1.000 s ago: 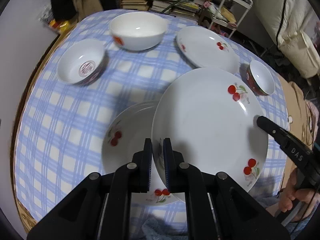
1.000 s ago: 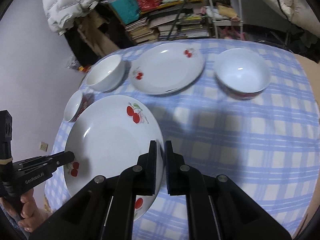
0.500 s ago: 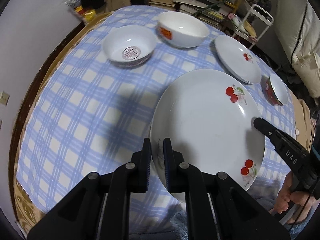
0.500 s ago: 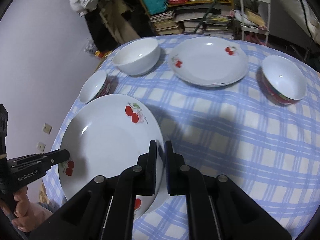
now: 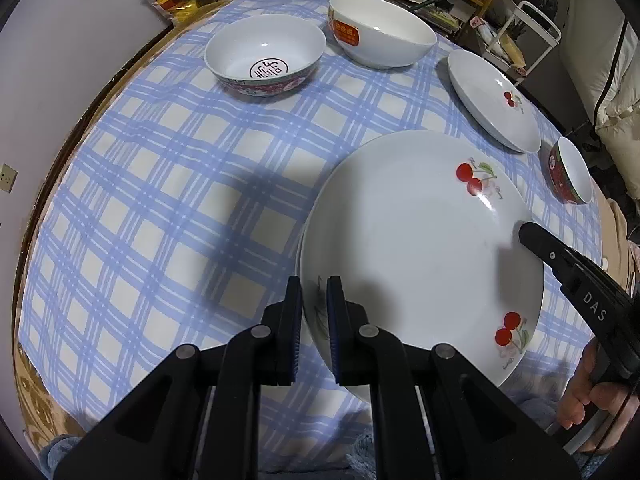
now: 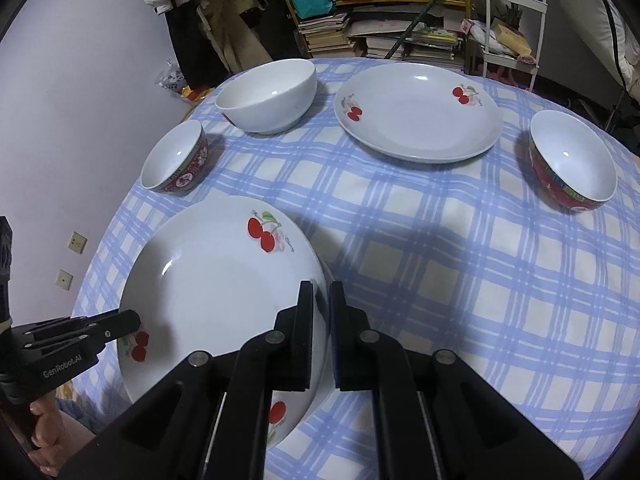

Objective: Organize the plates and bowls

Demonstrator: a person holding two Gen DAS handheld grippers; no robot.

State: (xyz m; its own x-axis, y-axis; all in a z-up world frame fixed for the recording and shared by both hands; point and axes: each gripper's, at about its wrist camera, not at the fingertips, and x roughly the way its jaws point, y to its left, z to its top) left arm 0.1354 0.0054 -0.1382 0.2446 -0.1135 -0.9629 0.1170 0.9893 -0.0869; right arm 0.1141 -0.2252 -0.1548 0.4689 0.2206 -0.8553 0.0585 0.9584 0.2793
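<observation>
A large white cherry plate (image 5: 416, 248) is held by both grippers. My left gripper (image 5: 314, 308) is shut on its near left rim. My right gripper (image 6: 322, 316) is shut on the opposite rim of the same plate (image 6: 216, 288). Under the held plate's left edge the rim of another plate (image 5: 300, 240) just shows. A second cherry plate (image 6: 416, 112) lies at the back of the table, also in the left wrist view (image 5: 492, 100). A big white bowl (image 5: 380, 32), a red-patterned bowl (image 5: 264, 60) and a small red bowl (image 5: 570, 172) stand on the table.
The round table has a blue checked cloth (image 5: 160, 200) and a wooden rim (image 5: 36, 220). In the right wrist view the bowls stand at back left (image 6: 268, 96), left (image 6: 176, 160) and right (image 6: 572, 160). Bookshelves (image 6: 384, 20) and a white cart (image 6: 512, 20) stand behind the table.
Both grippers carried the large plate over to the plate that lay at the near edge, which is now almost fully hidden beneath it. The views shifted nearer to the bowls.
</observation>
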